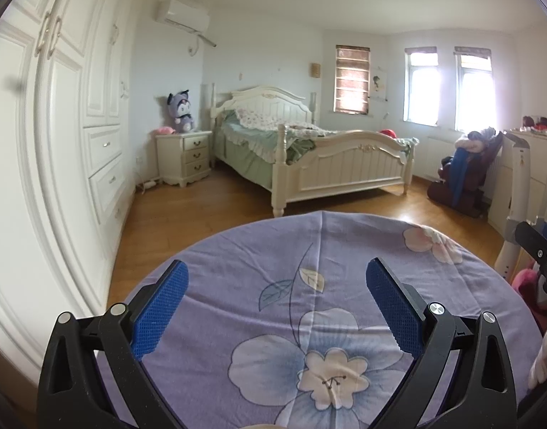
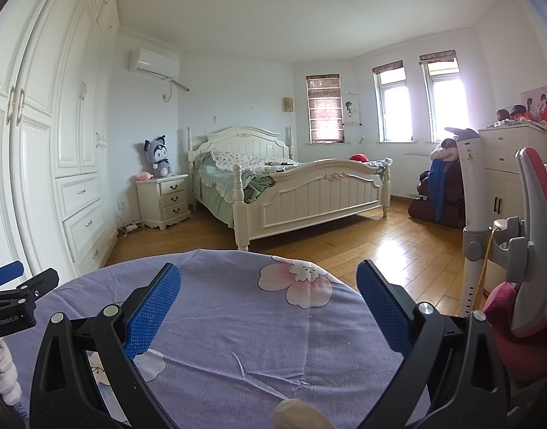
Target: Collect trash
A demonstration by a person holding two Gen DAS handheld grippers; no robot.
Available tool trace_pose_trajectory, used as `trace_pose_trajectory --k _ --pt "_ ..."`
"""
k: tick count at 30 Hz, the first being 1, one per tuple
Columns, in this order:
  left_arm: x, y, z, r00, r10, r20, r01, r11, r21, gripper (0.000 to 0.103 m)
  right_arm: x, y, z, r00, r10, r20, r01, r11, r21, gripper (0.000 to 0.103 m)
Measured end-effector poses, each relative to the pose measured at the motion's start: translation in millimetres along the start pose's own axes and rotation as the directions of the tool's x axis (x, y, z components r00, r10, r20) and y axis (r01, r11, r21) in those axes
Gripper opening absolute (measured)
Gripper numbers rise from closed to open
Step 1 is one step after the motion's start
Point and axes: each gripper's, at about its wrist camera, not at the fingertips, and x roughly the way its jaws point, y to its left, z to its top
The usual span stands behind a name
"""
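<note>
Trash unseen; left gripper (image 1: 277, 304) and right gripper (image 2: 269, 304) wide apart, empty, over floral tablecloth (image 1: 244, 250).

Cloth, wood, textured pads.
I see a matt creased floral cloth (image 1: 345, 250) on my worktop, glossy wooden floor (image 2: 398, 246).

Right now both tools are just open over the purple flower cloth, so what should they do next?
Probably tilt down and look around for trash. The left tool and right tool are both open and empty above the floral cloth, and no trash shows on it or on the wooden floor nearby.
</note>
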Motion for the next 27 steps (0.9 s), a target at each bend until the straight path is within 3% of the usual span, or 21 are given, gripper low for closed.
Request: trace_pose_trajectory --k 27 --pt "-1.2 3.2 -3.1 1.0 -0.006 0.015 0.006 1.0 -0.015 0.098 -0.3 -0.2 -1.6 1.0 0.0 -0.002 0.0 1.0 -0.003 0.097"
